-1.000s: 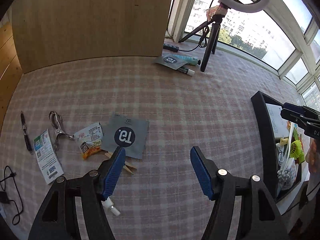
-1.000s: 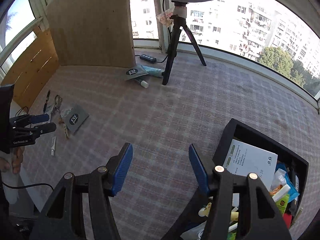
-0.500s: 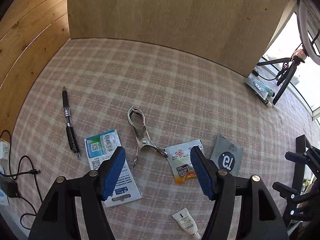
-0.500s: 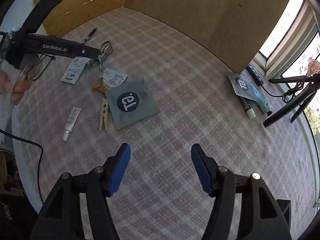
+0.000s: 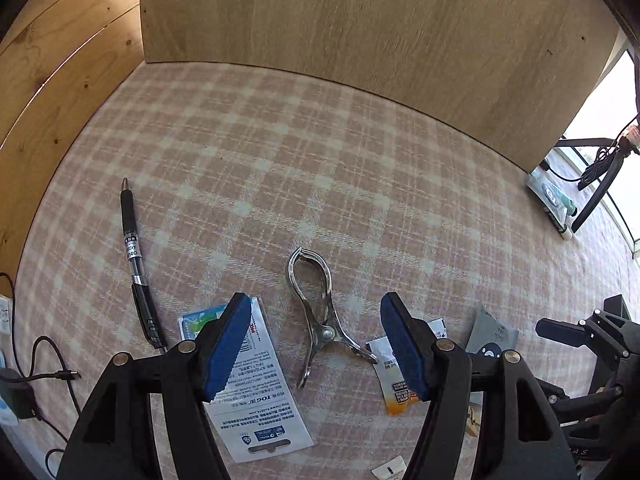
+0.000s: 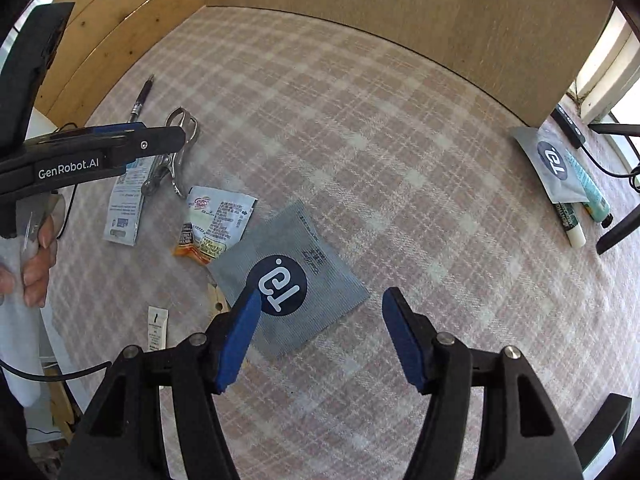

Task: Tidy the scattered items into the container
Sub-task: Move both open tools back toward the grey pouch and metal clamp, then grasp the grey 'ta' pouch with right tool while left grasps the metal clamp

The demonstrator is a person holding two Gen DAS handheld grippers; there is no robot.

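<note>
Beyond the metal tongs (image 5: 316, 312) the plaid tablecloth (image 5: 320, 184) lies bare up to the wooden board (image 5: 360, 20); pen (image 5: 138, 264), leaflet (image 5: 256, 392) and sachet (image 5: 396, 376) crowd the tongs' sides.

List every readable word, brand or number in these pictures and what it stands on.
"GenRobot.AI": side of the left gripper.
"TOG": white leaflet; its other print is too small to read.
"deli": black pen.
Snack sachet: print too small to read.
</note>
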